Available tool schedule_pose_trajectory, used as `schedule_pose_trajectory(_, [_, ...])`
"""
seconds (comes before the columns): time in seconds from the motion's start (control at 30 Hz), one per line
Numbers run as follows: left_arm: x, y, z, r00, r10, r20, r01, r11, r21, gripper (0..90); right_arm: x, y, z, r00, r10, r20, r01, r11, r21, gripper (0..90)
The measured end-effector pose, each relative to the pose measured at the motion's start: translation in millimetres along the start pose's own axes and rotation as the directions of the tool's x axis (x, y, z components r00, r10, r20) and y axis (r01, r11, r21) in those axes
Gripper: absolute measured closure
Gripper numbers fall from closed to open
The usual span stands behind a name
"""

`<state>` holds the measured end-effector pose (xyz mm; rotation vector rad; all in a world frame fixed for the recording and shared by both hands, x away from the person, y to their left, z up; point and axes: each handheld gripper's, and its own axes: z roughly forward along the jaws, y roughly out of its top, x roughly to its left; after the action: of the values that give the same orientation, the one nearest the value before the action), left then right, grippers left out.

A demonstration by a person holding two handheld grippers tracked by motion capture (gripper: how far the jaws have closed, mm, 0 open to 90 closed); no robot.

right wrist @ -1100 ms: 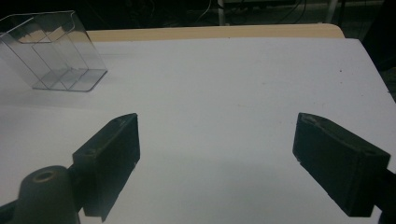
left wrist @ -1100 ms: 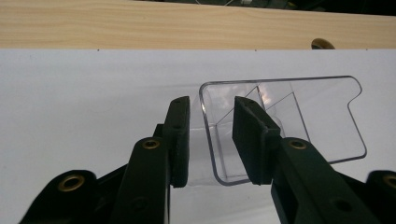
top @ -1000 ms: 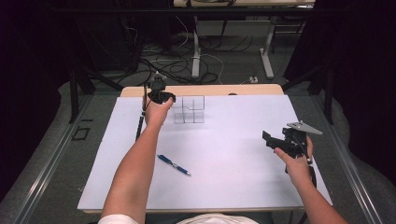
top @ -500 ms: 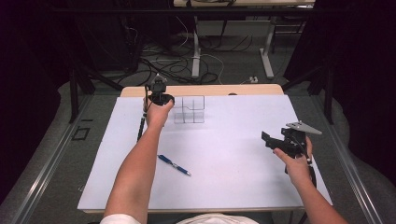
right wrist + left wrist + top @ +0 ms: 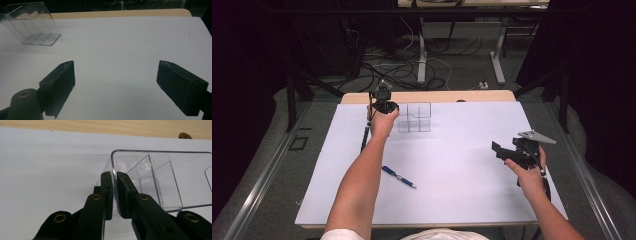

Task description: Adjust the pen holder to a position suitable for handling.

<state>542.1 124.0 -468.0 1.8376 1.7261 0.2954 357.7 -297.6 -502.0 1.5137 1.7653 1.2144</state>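
Note:
A clear plastic organiser box with inner dividers stands at the back of the white mat. My left gripper is at its left end, shut on the box's left wall; in the left gripper view the two jaws pinch that thin wall, and the compartments spread to the right. My right gripper hovers over the mat's right side, far from the box, jaws wide open with nothing between them. The box sits far off at that view's upper left.
A blue pen lies on the mat near the left forearm. The table's wooden back edge runs just behind the box. Cables and desk legs cover the floor beyond. Bare mat lies between the two hands.

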Motion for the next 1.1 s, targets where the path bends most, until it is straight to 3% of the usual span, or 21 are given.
schedule_pose_trajectory(0.3, [-0.4, 0.7, -1.0, 0.9998, -0.020, -0.002, 0.020, 0.9998, 0.001, 84.8, 0.5, -0.6, 0.4, 0.9999, 0.011, 0.000, -0.011, 1.000, 0.006, 15.0])
schedule_pose_trajectory(0.4, [-3.1, 0.5, -1.6, 0.9999, 0.000, -0.012, 0.000, 1.0000, 0.001, 85.7, 0.5, -0.6, 0.4, 0.9999, 0.013, 0.000, -0.013, 1.000, 0.007, 15.1])
schedule_pose_trajectory(0.63, [-4.4, -1.3, -4.8, 0.9994, 0.001, -0.035, 0.000, 0.9999, 0.016, 86.4, 1.6, -1.1, 1.1, 1.0000, 0.003, -0.004, -0.003, 1.000, 0.009, 15.1])
schedule_pose_trajectory(0.87, [-6.5, -5.2, -12.6, 0.9979, -0.015, -0.063, 0.016, 0.9997, 0.016, 86.4, 1.4, -1.2, 1.2, 0.9999, 0.010, -0.004, -0.010, 1.000, 0.011, 15.1])
schedule_pose_trajectory(1.1, [-8.6, -12.7, -28.6, 0.9965, -0.056, -0.061, 0.057, 0.9984, 0.005, 86.6, 2.2, -1.2, 2.1, 1.0000, -0.002, -0.009, 0.002, 1.000, 0.010, 15.1])
